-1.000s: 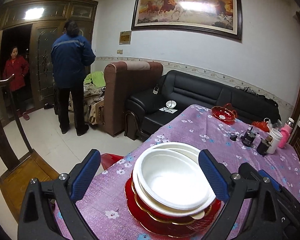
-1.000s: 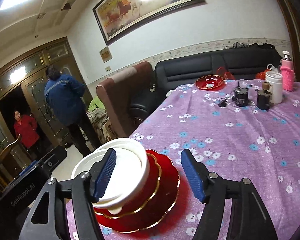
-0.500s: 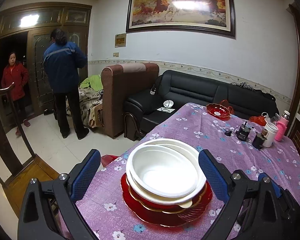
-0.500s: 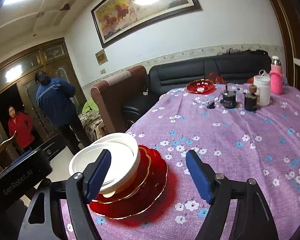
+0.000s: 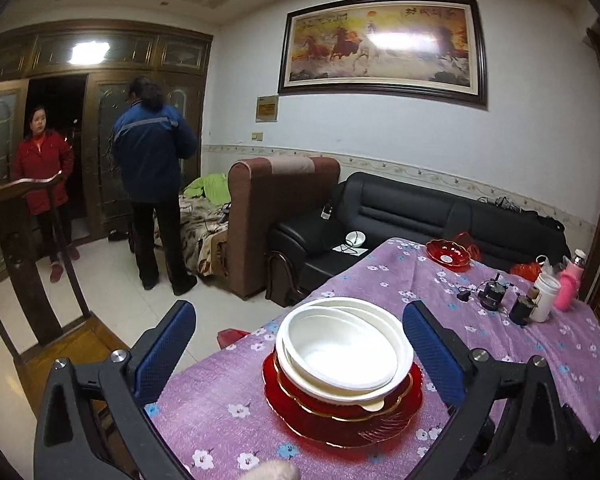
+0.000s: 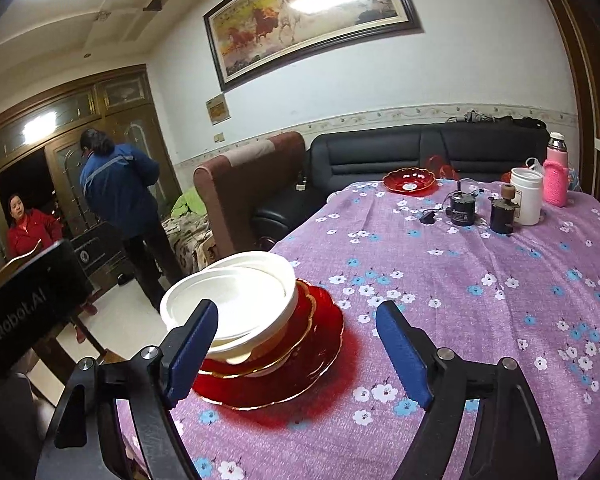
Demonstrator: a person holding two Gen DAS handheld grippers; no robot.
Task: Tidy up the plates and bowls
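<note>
A stack of white bowls [image 5: 340, 350] sits in a red bowl on a red gold-rimmed plate [image 5: 340, 420] near the table's front left corner; it also shows in the right wrist view [image 6: 236, 296], on the plate [image 6: 300, 368]. My left gripper [image 5: 296, 344] is open and empty, held back from the stack. My right gripper [image 6: 296, 344] is open and empty, to the right of the stack. A second red dish [image 5: 447, 254] stands at the table's far edge, also in the right wrist view [image 6: 410, 180].
The table has a purple flowered cloth [image 6: 480, 280]. Dark jars [image 6: 502, 214], a white container [image 6: 526, 196] and a pink bottle [image 6: 556, 178] stand at the back right. A wooden chair [image 5: 24, 260] is left of the table. Two people stand by the door.
Both grippers have drawn back and risen from the stack, which now looks smaller and farther. Both stay open. The stack has not moved.
</note>
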